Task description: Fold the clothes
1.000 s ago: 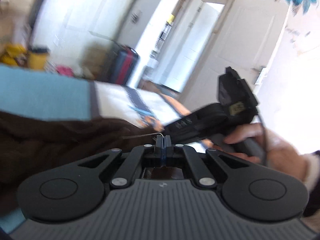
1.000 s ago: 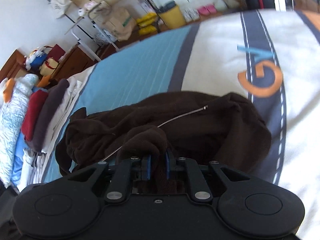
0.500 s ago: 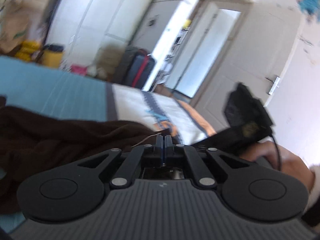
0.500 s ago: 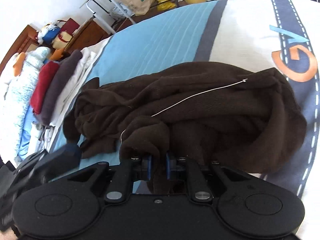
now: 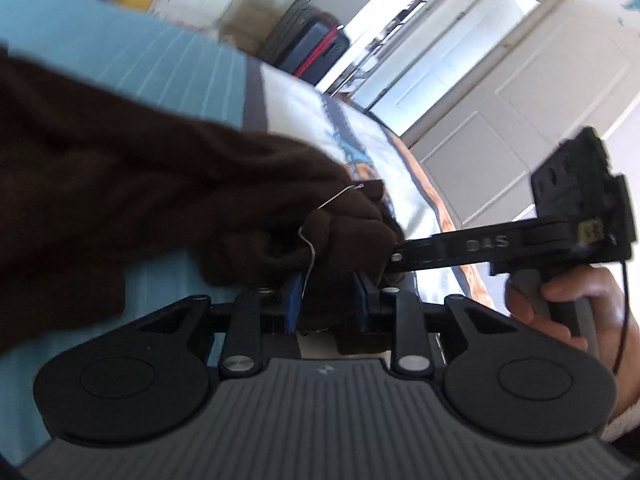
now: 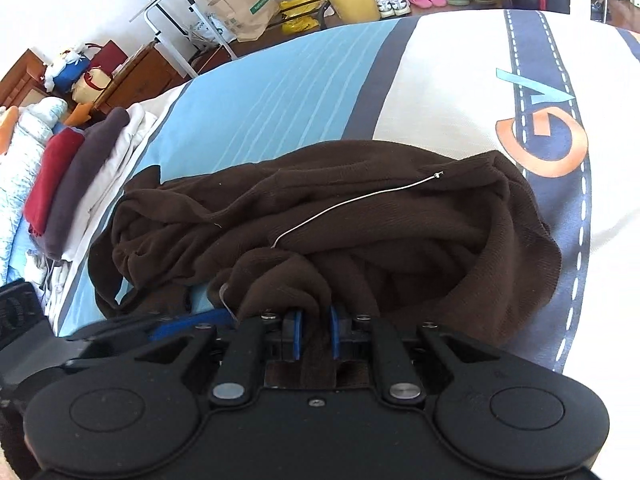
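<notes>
**Two grippers meet on a crumpled brown garment**

Two handheld grippers work over a bed (image 6: 288,92) with a blue, white and grey cover. At the far left edge of the bed sits a stack of folded clothes (image 6: 64,176) in red, grey and white. Beside it, across the middle of the cover, lies a dark brown knit garment (image 6: 360,216), bunched and creased, with a thin pale drawstring (image 6: 352,200) trailing over it. It is not yet a flat, squared fold, so by my judgement the smoothing and folding of this piece remain.

Left gripper (image 5: 326,294): its blue-padded fingers stand parted, with a lump of brown cloth between them; whether the pads press it I cannot tell.

Right gripper (image 6: 315,330): its fingers are drawn in tight on a fold of the same garment, at the near edge. A person's hand (image 5: 568,304) holds its handle, seen from the left camera.
</notes>
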### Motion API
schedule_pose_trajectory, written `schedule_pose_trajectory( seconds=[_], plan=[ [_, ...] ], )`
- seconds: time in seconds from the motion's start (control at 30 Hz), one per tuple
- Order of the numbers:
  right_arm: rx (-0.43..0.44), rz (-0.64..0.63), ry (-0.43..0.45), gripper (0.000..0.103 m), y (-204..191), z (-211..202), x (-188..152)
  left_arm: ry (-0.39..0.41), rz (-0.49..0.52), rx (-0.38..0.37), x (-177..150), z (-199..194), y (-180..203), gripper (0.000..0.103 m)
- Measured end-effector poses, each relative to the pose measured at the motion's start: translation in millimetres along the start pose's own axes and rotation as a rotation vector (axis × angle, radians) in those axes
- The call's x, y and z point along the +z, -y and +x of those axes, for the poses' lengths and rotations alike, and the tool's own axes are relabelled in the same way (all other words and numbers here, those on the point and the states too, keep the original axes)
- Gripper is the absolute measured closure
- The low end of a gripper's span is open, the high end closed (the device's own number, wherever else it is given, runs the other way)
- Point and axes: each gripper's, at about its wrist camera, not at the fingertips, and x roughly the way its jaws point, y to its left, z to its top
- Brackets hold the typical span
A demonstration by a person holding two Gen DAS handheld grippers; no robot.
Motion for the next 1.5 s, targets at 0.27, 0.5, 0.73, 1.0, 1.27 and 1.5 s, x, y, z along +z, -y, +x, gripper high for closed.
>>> schedule_pose_trajectory(
  seconds=[0.27,0.5,0.73,1.0,1.27,1.5],
  plan=[
    [-0.042,-0.038,0.013,0.088,-8.5,-8.3,-3.8,0.134,-0.024,-0.042,10.3,-25.3,5.2,0.103],
    [-0.121,-0.136,-0.004,0.087,-15.6,-17.0,-15.0,0.125,-0.052,-0.190,11.9,-27.3,13.0,0.103],
    [0.133,-0.017,0.043,0.085,3.3,-2.5,13.4,0.133,-0.036,-0.268,7.4,-38.3,30.8,0.103],
    [0.426,0.185,0.133,0.084,30.0,-11.3,12.5,0.048,-0.006,-0.320,0.3,-25.7,35.3,0.103],
    [0.334,0.129,0.130,0.071,20.7,-33.5,7.2,-0.100,0.097,-0.323,-11.7,-1.2,53.3,0.101],
    [0.070,0.141,0.065,0.067,24.3,-61.0,-21.2,-0.018,0.205,-0.135,11.4,-37.5,47.2,0.085]
  ],
)
